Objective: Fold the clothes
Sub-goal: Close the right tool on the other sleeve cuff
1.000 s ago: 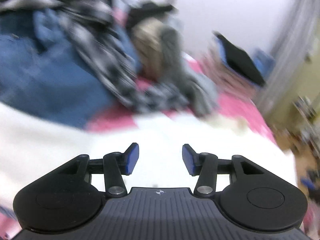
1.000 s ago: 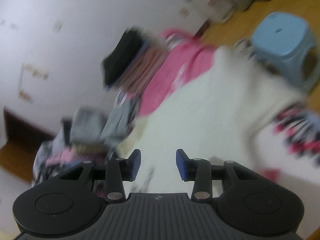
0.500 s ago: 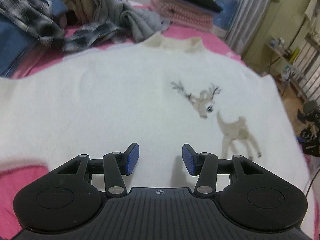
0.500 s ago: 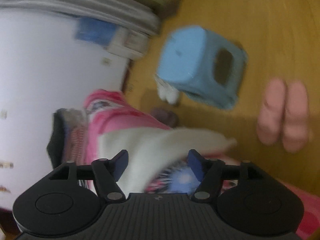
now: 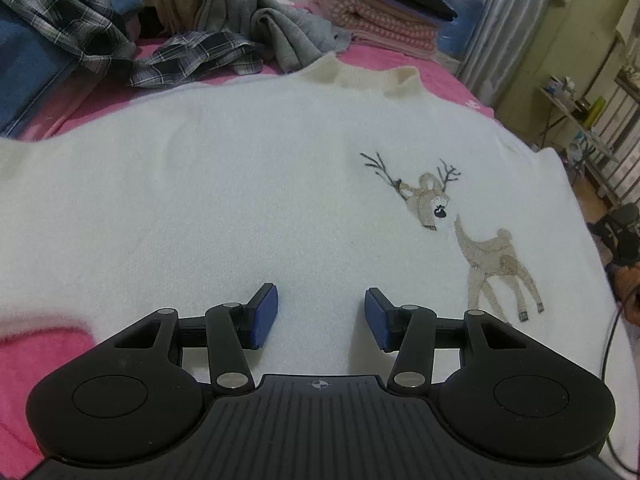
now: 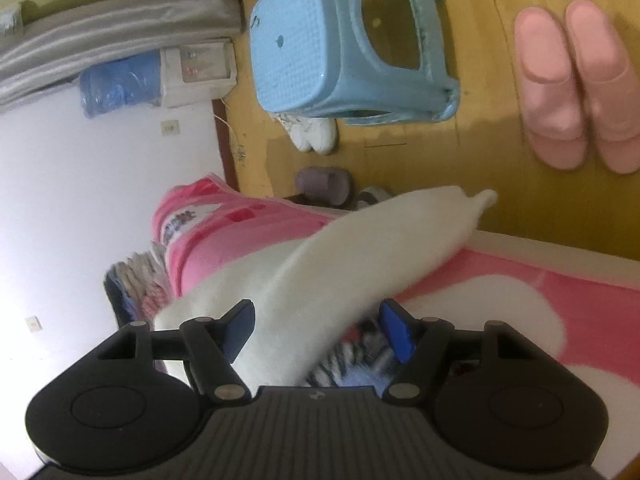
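Note:
A white sweater (image 5: 240, 184) with an embroidered deer (image 5: 436, 200) lies flat, front up, on the pink bed sheet (image 5: 36, 360), collar (image 5: 360, 76) at the far side. My left gripper (image 5: 320, 316) hovers open over the sweater's lower middle, and only flat knit shows between its blue pads. The right wrist view is rolled sideways. There the sweater's white sleeve (image 6: 360, 248) runs out from between the fingers toward the bed's edge. My right gripper (image 6: 316, 328) stands wide open around the sleeve; its right pad is clear of the cloth.
A pile of unfolded clothes (image 5: 80, 20) fills the far left of the bed, with a folded stack (image 5: 384, 12) at the far right. On the wooden floor beside the bed stand a light blue stool (image 6: 344, 40), pink slippers (image 6: 576, 88) and other shoes.
The left gripper swung down from the clothes pile to the sweater, then held still. The right gripper rolled, dropped toward the bed's edge and widened; the sleeve now lies between its fingers.

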A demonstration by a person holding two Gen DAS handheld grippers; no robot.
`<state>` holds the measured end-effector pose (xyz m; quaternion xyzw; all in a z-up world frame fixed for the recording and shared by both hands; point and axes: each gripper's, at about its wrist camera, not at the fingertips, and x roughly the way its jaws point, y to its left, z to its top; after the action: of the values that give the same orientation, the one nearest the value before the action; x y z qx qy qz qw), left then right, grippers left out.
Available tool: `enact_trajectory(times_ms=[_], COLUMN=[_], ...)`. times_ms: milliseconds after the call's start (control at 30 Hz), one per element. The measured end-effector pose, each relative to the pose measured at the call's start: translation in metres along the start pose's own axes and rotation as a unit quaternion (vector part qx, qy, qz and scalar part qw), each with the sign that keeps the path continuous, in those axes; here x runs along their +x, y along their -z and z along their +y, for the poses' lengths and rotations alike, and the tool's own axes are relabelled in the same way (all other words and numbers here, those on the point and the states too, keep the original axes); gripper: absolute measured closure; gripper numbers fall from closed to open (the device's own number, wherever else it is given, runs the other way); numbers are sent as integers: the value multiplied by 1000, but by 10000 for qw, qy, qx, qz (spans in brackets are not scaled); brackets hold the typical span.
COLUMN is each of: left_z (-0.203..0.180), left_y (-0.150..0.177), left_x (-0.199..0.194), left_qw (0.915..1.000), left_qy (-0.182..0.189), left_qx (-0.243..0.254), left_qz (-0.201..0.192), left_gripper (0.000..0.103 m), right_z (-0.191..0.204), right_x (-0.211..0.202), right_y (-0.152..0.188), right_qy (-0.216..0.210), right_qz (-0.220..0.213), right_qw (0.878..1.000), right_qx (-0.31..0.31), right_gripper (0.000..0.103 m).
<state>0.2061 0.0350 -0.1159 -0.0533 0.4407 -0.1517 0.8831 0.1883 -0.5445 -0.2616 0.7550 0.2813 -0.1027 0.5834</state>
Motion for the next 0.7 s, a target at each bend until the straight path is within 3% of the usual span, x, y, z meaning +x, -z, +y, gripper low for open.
enact_trajectory(times_ms=[33,67,133,167,267,500,600,700], left_z=[-1,-1,-1,0,1,0,1,4], left_y=[0,0,1,1,1,2,2,2], left_x=[0,1,1,1,1,1,1,0], left_qw=[10000,10000,10000,10000,10000,10000,9999,9998], left_qy=[-5,-6,3,12,32,18,31,70], left_qx=[28,46,40,23,0,-11,-43,-113], left_qz=[-9,-19,-30,-33,-51,-96,-115,-141], left_gripper=[54,54,54,54,54,54,54,54], right_z=[2,5,10,13,24,75,108,146], right_x=[1,2,3,1,-9,-54,-67,-72], right_y=[0,1,3,4,7,28,51,82], right_qy=[3,51,128,152,78,-601,-907,-1190], right_qz=[-32,-86,-214,-306,-706,-1562,-1557,-1299], right_qw=[10000,9998,9989,9982,9943,9691,9502,9210], right_qx=[-73,-191,-395,-492,-789,-1811,-2544,-3476], right_gripper=[34,44,55,66,81,92,92,92])
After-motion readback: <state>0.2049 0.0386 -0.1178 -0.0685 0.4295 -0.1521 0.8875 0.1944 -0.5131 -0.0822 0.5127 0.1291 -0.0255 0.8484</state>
